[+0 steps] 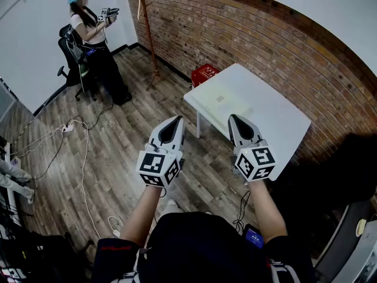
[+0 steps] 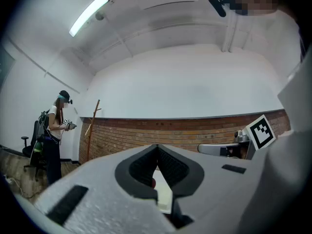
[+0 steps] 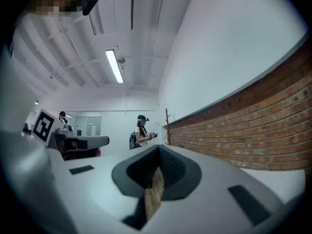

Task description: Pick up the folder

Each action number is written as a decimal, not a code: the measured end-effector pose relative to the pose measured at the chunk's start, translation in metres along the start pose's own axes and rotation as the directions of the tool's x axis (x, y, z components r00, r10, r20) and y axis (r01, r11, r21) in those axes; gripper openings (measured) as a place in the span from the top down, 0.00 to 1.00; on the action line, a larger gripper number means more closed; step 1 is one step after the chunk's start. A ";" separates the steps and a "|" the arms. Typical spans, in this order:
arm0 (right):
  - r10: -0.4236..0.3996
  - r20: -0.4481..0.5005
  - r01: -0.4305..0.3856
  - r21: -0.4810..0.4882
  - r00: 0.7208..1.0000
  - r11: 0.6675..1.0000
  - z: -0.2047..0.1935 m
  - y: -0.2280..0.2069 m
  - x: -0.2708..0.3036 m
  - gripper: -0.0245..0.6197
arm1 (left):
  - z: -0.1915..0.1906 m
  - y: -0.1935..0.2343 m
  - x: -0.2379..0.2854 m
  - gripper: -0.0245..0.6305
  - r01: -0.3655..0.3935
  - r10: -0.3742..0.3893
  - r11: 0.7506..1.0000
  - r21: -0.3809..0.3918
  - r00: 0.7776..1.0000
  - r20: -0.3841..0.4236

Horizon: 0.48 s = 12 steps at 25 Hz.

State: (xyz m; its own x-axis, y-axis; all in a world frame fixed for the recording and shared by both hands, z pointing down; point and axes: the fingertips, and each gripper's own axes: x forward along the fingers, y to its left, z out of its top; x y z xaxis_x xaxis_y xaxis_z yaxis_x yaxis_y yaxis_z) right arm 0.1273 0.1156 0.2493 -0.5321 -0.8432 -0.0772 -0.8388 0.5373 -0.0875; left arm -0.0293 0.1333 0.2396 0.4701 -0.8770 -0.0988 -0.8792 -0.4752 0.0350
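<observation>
Both forearms reach out from the bottom of the head view, over the wood floor point(image 1: 118, 152) on the near side of the desk point(image 1: 277, 119). Left gripper point(image 1: 175, 122) sits short of the desk's near-left corner and points roughly level; its jaws are pressed together at the tips with nothing between them, and the left gripper view point(image 2: 157, 147) shows the same. Right gripper point(image 1: 235, 121) is beside it, tip at the desk's near edge as seen from above; whether it touches the desk can't be told. Its jaws are closed and empty too, confirmed in the right gripper view point(image 3: 158, 150). Each gripper's marker cube faces the head camera.

The desk is white and set at an angle near the brick wall point(image 1: 265, 34). The folder point(image 1: 221, 99) is pale and lies flat on the desk's left part, close to the left edge. It is untouched, just ahead of both grippers and between their lines.

A red crate point(image 1: 203, 73) stands on the floor just past the desk's far-left corner, against the wall. A wooden coat stand point(image 1: 147, 28) is further along the wall from the desk. Cables point(image 1: 82, 158) trail over the floor well left of the desk. Far from the desk, at the white wall, a second person point(image 1: 91, 40) stands holding grippers, with an office chair point(image 1: 70, 58) behind them.
</observation>
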 end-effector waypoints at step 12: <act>0.051 -0.029 -0.052 -0.022 0.998 0.998 -0.008 -0.006 -0.013 0.92 | 0.003 -0.013 0.008 0.93 -0.021 0.021 1.000 0.010 1.000 0.007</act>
State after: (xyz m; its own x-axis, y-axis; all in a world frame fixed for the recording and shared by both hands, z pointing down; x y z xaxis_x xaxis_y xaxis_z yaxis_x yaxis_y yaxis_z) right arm 0.1381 0.1237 0.2584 -0.5774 -0.8148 -0.0524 -0.8125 0.5797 -0.0616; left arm -0.0142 0.1325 0.2351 0.4508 -0.8864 -0.1054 -0.8897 -0.4557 0.0273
